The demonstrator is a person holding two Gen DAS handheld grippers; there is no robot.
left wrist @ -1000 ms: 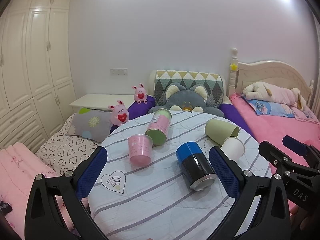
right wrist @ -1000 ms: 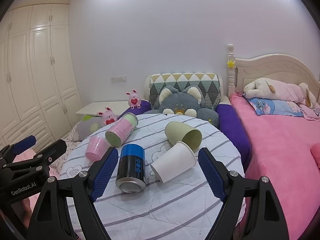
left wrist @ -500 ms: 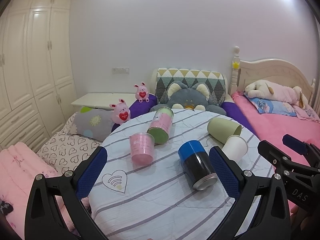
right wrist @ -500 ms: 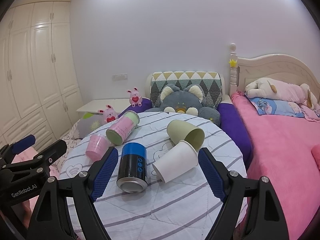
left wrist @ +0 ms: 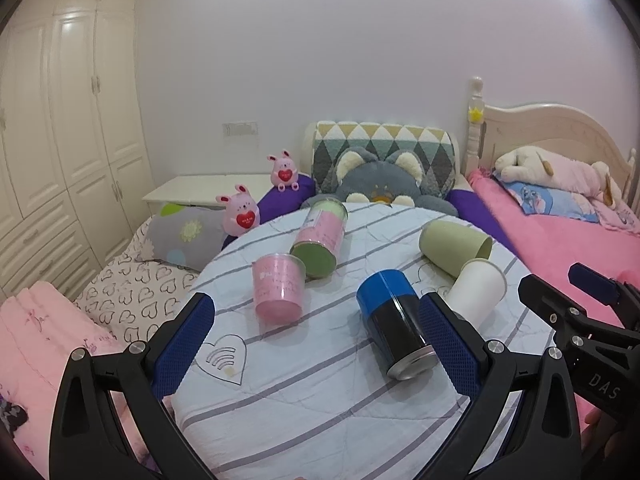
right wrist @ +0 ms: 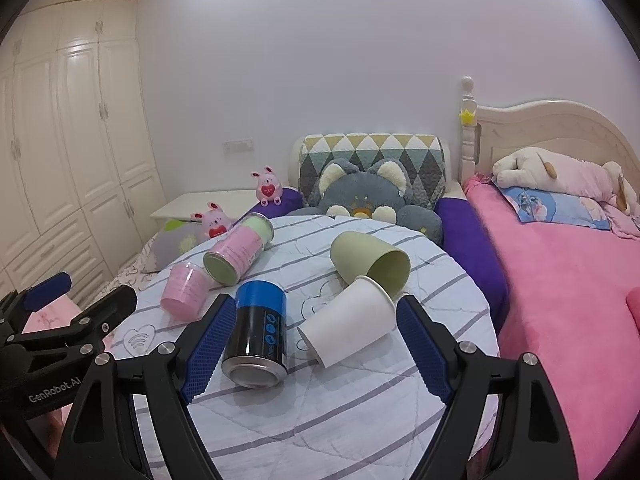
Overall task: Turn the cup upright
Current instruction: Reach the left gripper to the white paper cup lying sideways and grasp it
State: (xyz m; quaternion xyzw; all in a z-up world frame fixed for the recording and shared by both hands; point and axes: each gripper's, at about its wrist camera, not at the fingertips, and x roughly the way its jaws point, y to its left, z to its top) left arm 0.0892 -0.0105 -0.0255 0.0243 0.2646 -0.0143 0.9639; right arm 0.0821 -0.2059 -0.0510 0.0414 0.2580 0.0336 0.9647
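Note:
Several cups and cans lie on their sides on a round table with a striped cloth [left wrist: 320, 392] [right wrist: 320, 432]. A white paper cup [right wrist: 348, 328] [left wrist: 478, 288] lies against a green cup [right wrist: 370, 260] [left wrist: 454, 246]. A pink plastic cup [left wrist: 278, 288] [right wrist: 184, 290] lies at the left. A blue and black can [left wrist: 394, 330] [right wrist: 258, 334] and a pink and green can [left wrist: 320, 240] [right wrist: 238, 250] lie between them. My left gripper [left wrist: 316, 340] is open and empty above the table's near edge. My right gripper [right wrist: 316, 340] is open and empty, with the white cup and the blue can between its fingers in view.
A grey cat cushion [right wrist: 368, 196] and a patterned pillow [left wrist: 384, 152] sit behind the table. A pink bed [right wrist: 560, 280] with plush toys lies to the right. Pink bunny toys [left wrist: 240, 210] and cushions lie left. White wardrobes [left wrist: 60, 140] line the left wall.
Both grippers have tilted down a little and drifted slightly; the table's things sit a bit lower in both views. Nothing on the table has moved.

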